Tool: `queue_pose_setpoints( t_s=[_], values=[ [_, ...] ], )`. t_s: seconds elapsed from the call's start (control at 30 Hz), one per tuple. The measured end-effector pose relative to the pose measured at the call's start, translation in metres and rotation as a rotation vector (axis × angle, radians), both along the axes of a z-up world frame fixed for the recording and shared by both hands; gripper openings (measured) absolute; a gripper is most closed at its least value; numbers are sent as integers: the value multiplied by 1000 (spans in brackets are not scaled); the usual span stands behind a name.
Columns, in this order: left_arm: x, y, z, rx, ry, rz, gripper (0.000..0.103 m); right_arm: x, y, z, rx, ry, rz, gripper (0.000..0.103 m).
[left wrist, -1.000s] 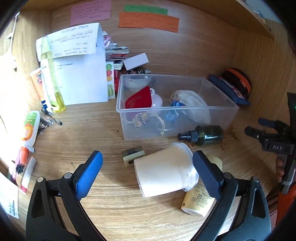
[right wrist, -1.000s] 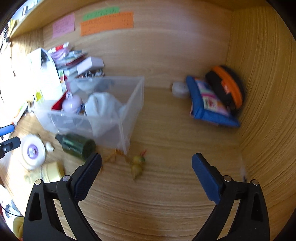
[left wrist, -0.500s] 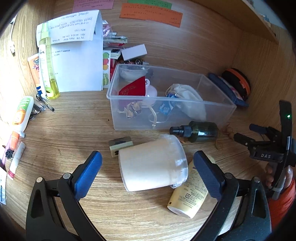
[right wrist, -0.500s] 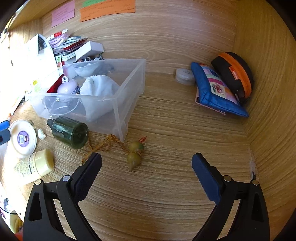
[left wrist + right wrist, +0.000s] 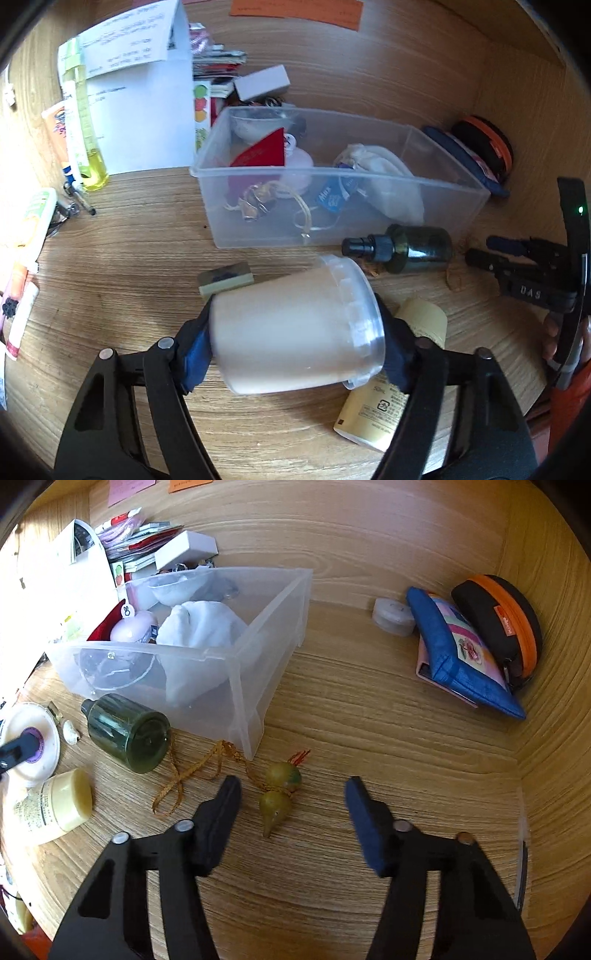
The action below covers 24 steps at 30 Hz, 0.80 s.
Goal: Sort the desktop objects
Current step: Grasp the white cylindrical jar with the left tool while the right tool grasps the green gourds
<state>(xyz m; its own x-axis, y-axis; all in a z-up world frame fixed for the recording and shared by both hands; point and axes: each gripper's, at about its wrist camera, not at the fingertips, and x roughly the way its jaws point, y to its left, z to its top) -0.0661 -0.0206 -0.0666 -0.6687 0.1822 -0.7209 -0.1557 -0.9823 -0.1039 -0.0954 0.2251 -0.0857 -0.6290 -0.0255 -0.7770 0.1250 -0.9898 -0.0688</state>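
While the left gripper clamped a white tub lying on its side on the wooden desk, a cream bottle lay just beside it. Behind the tub sat a clear bin holding odds and ends, with a dark green bottle against its front wall. Farther right, the right gripper stood wide, with a gourd charm between its fingers.
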Motion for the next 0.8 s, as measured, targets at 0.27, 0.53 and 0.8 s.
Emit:
queue_pose_setpoints(
  t_s=[0.27,0.53,0.8],
  values=[
    [2,2,-3,2,-1,-11,70,-6,3,-7,-28,-26,14,48],
    [7,-2,-2,56,2,-53,67,-3,1,-3,-54,-7,42,19],
    [8,-6,4,28,20,-23,67,18,-2,22,-52,89,38,19]
  ],
)
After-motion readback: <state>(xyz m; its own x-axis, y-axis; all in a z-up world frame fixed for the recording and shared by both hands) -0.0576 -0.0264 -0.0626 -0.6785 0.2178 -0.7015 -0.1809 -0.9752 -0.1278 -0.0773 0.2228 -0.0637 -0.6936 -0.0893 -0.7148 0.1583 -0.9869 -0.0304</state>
